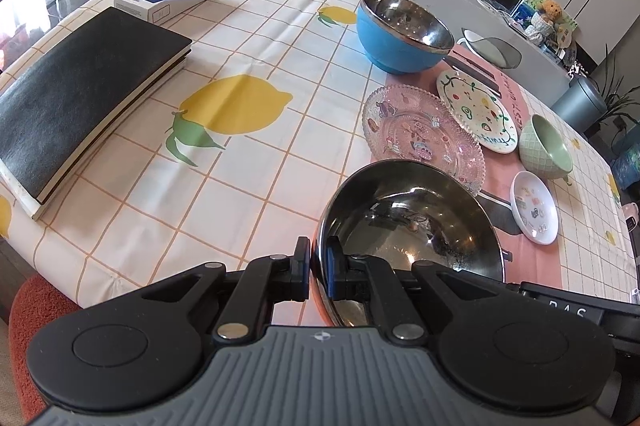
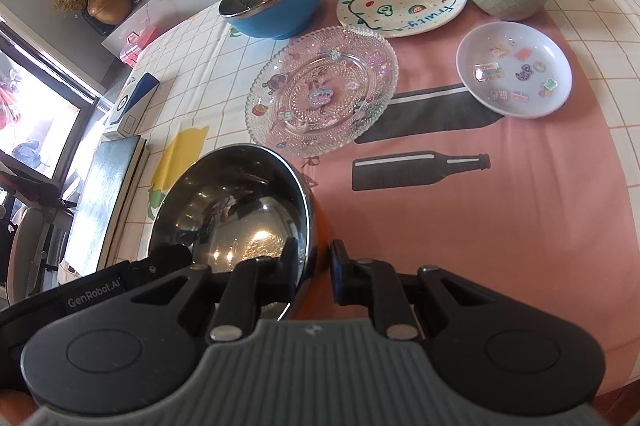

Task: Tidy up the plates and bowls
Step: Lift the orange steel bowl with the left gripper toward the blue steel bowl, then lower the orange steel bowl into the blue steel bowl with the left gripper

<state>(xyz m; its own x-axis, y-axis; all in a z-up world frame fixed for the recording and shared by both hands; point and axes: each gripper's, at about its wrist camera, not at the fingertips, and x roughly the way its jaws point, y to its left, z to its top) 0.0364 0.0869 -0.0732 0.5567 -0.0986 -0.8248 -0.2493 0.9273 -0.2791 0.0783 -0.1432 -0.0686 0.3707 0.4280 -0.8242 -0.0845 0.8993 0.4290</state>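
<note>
I have the steel bowl [image 1: 408,226] pinched by its rim from both sides. My left claw [image 1: 318,272] is closed on the rim's left edge, one pad outside the wall and one inside. My right claw [image 2: 314,268] bites the rim's right edge the same way, the wall between its pads. The bowl sits low at the near edge of the tabletop [image 1: 256,185], tipped so its mouth faces away from me; whether its base touches the cloth I cannot tell, since my claws hide it.

What matters next is where it goes. The blue bowl [image 1: 400,37], steel-lined like mine, stands upright straight ahead at the far side, mouth open upward. Between us lies the glass plate [image 1: 420,129], just past my bowl's far rim. To the right of that sit the fruit plate [image 1: 476,109], the green bowl [image 1: 546,145] and the small white dish [image 1: 534,211].

I judge nesting into the blue bowl means carrying forward over the glass plate. Both hands sit equally near, so they must travel together and level.
</note>
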